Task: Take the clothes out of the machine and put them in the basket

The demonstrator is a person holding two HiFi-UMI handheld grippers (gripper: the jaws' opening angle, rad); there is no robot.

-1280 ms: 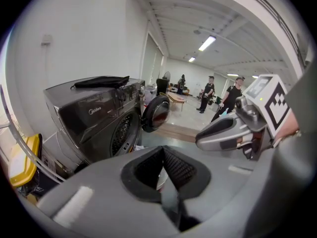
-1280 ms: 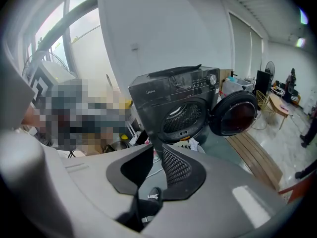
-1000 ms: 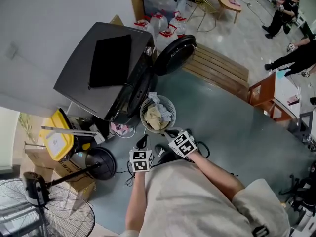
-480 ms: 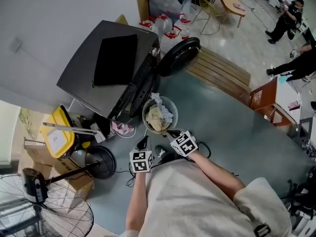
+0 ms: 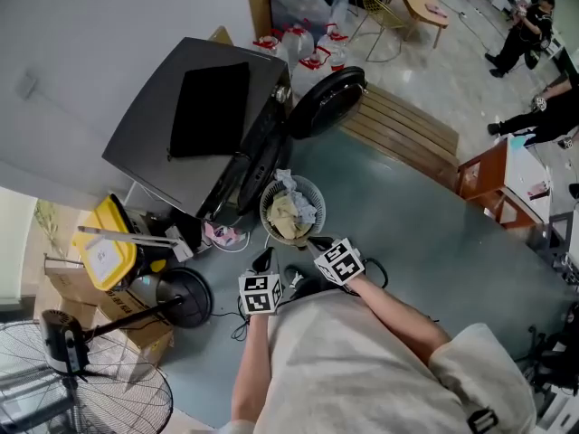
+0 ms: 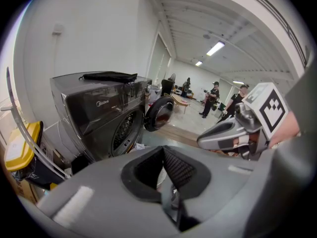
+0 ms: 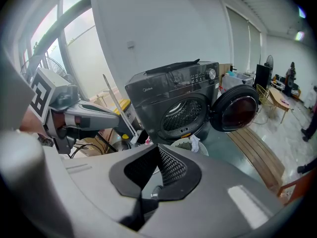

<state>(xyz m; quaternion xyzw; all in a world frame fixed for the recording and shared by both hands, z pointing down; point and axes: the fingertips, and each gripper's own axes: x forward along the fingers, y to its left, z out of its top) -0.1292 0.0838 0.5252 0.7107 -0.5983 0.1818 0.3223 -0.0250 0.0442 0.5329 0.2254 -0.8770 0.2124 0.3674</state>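
The dark grey washing machine (image 5: 208, 116) stands at the upper left with its round door (image 5: 324, 102) swung open. Its drum (image 7: 181, 115) looks empty in the right gripper view. Just in front sits a round white basket (image 5: 311, 193) with light clothes (image 5: 288, 213) piled in it. My left gripper (image 5: 263, 262) and right gripper (image 5: 314, 242) hover side by side on the near side of the basket, close to its rim. The left gripper (image 6: 163, 150) and the right gripper (image 7: 157, 150) are both shut with nothing between the jaws.
A yellow container (image 5: 104, 251), a black round stand base (image 5: 185, 297) and a floor fan (image 5: 81, 378) crowd the left. A small pink thing (image 5: 222, 235) lies by the machine. A wooden slatted platform (image 5: 403, 125) runs to the right of the door. People (image 5: 525, 25) stand far back.
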